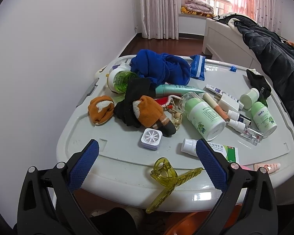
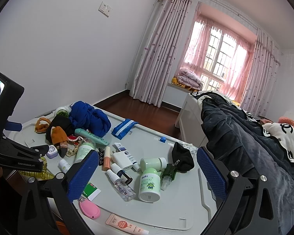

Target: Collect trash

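**Cluttered lid, both claws wide and empty**

While pink light came through the curtained window (image 2: 223, 58) at the upper right of the frame, a pale grey plastic lid (image 1: 186, 193) served as the tabletop, pushed against a white wall, with a bed heaped in dark clothing (image 2: 245, 137) along the right edge. Dark wooden floor showed beyond it.

Clutter covered the lid: a blue cloth bundle (image 1: 158, 66) toward the upper middle, orange-and-black socks (image 1: 145, 111) below it, a blue wrapper (image 1: 198, 68) just to its right, and green-and-white bottles (image 1: 203, 115) lying on their sides at centre right. A yellow hair claw (image 1: 170, 178) lay at the lid's near edge, low in the left wrist view, between the blue pads of the left gripper (image 1: 147, 160) but not touching either. A small square white-and-lilac case (image 1: 151, 139) sat just above it.

Both claws stood spread wide, gripping nothing. The right gripper (image 2: 147, 170) hung over the bottles, framing a green-labelled bottle (image 2: 150, 184) and a clear spray vial (image 2: 121, 186) at the frame's lower middle, touching neither.
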The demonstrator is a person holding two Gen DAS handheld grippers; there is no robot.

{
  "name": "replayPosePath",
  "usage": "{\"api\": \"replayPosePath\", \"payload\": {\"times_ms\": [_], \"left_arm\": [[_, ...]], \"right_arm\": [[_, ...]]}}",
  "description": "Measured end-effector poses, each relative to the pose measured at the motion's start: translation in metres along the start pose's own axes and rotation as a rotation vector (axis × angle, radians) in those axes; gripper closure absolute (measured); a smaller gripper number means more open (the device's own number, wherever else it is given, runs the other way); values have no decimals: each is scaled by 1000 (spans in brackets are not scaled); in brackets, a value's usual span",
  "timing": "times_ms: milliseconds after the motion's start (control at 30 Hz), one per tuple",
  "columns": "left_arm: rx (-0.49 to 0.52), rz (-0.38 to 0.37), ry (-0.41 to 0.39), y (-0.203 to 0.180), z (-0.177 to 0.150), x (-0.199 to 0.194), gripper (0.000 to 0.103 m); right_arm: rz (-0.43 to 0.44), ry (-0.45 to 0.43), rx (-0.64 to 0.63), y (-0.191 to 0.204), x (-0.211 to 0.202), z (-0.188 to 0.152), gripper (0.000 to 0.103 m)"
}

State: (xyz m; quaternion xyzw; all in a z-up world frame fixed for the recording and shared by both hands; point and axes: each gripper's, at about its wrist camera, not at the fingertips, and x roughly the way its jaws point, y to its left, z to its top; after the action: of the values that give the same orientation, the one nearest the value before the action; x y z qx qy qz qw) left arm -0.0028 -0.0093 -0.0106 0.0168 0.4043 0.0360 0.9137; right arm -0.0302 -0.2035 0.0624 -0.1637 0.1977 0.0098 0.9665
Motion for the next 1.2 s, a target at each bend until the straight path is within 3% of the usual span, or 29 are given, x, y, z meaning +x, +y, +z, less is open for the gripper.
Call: {"api": "replayPosePath", "payload": {"times_ms": [1200], "left_arm": [[-7, -6, -7, 2, 1, -1, 6]], "right_arm": [[0, 0, -1, 0, 0, 1, 5]]}}
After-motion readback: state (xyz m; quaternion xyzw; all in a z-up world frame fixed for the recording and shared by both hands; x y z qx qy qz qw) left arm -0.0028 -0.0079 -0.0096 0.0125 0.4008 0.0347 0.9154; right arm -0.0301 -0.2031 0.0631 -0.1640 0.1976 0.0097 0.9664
